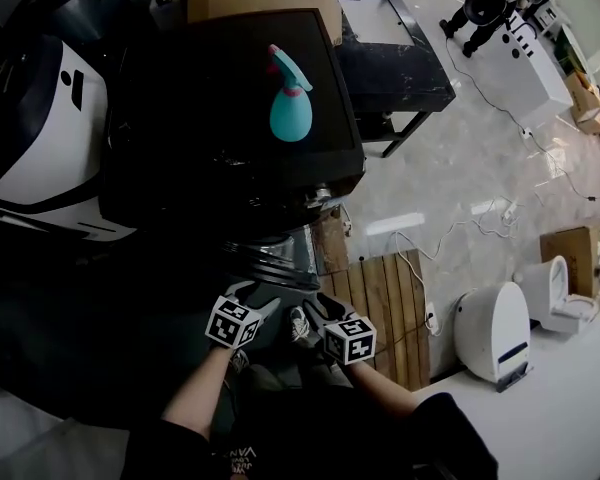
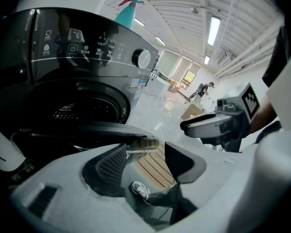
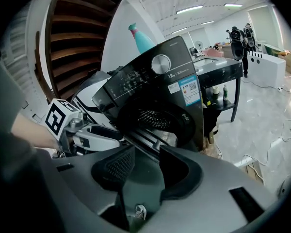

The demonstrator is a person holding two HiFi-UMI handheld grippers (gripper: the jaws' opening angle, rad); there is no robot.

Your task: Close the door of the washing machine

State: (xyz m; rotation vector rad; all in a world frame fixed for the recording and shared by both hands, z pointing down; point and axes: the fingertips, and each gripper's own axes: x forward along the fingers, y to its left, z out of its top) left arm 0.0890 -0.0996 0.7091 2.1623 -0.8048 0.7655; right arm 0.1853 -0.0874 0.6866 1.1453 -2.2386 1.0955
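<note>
Left gripper (image 2: pixel 144 161) and right gripper (image 3: pixel 144 166) are being held, jaws spread and empty, just beside the glossy black washing machine's (image 1: pixel 230 118) open round dark door (image 1: pixel 272 260), seemingly for pushing it shut.

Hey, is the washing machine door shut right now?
No, the perforated drum is exposed, and the washing machine door stands swung open in front of it.
</note>
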